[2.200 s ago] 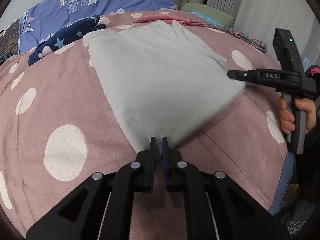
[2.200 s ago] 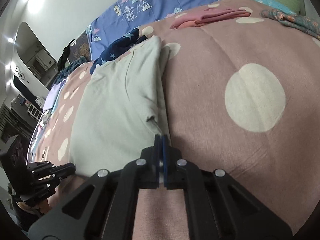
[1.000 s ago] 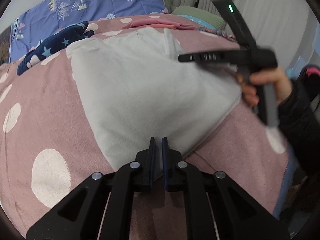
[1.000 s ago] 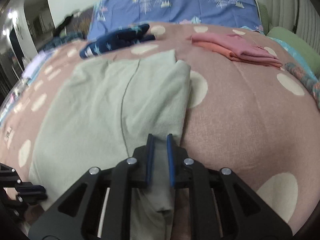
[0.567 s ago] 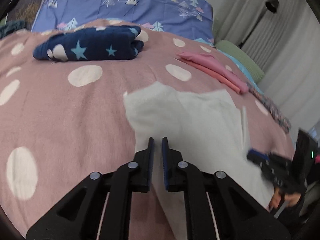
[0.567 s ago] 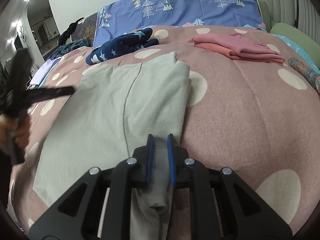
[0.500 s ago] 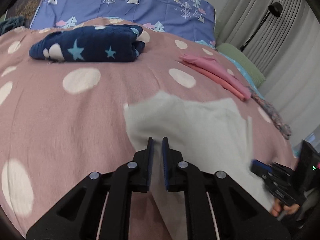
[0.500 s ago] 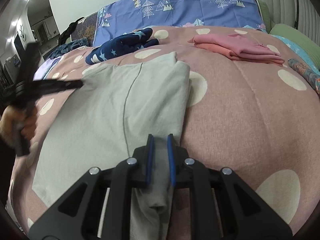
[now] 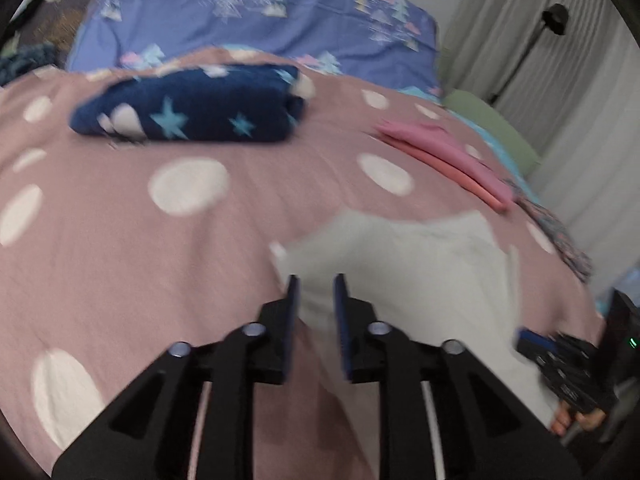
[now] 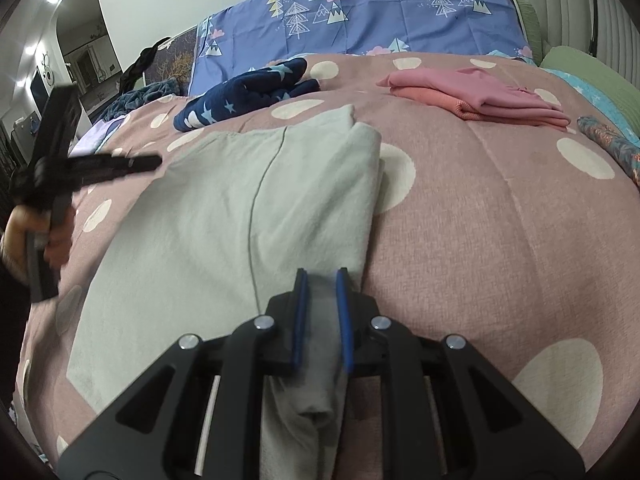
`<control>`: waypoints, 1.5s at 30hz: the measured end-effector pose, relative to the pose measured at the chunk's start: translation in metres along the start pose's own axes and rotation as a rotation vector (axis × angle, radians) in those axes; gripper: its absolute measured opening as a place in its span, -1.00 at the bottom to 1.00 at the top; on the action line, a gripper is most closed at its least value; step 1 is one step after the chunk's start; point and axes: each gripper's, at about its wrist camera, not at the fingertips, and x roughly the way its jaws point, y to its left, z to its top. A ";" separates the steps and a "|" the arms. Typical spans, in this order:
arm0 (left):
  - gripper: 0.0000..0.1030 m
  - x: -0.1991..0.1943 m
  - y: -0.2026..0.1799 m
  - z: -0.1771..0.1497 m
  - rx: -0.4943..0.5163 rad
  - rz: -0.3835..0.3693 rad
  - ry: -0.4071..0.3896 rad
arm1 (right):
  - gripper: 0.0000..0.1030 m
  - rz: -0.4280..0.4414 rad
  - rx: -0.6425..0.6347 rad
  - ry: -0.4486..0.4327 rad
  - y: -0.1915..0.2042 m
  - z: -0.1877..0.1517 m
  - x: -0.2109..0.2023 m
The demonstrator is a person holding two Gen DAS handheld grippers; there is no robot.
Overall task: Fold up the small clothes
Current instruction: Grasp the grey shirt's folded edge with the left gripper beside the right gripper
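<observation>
A pale grey-green garment [image 10: 224, 216] lies spread on the pink dotted bedspread [image 10: 500, 216]; it also shows in the left wrist view [image 9: 420, 264]. My right gripper [image 10: 321, 276] is slightly open, with a bunched fold of the garment lying between its jaws at the near right edge. My left gripper [image 9: 316, 280] is open, its jaws on either side of the garment's far left corner, above it. It appears in the right wrist view [image 10: 132, 164] at the garment's far left edge. The right gripper shows at the right edge of the left wrist view [image 9: 532, 338].
A folded navy star-print garment [image 9: 188, 114] and a folded pink stack [image 10: 476, 96] lie farther back on the bed. A blue tree-print pillow [image 10: 360, 12] stands at the head. A patterned cloth [image 10: 612, 144] lies at the right edge.
My left gripper has left the near corner, moved to the garment's far left corner and opened. My right gripper opened slightly and moved along the right edge over a fold.
</observation>
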 end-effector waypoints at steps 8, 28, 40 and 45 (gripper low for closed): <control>-0.11 0.001 -0.028 -0.032 0.095 0.057 0.014 | -0.63 0.070 0.053 -0.003 -0.011 0.001 -0.005; 0.56 0.003 -0.056 -0.076 0.188 -0.085 0.104 | 0.18 0.257 0.129 0.148 -0.029 0.037 0.026; 0.56 0.015 -0.059 -0.065 0.203 -0.093 0.107 | -0.01 0.229 0.052 0.124 -0.019 0.049 0.044; 0.45 0.012 -0.059 -0.067 0.186 -0.082 0.097 | -0.04 0.218 0.044 0.122 -0.018 0.046 0.040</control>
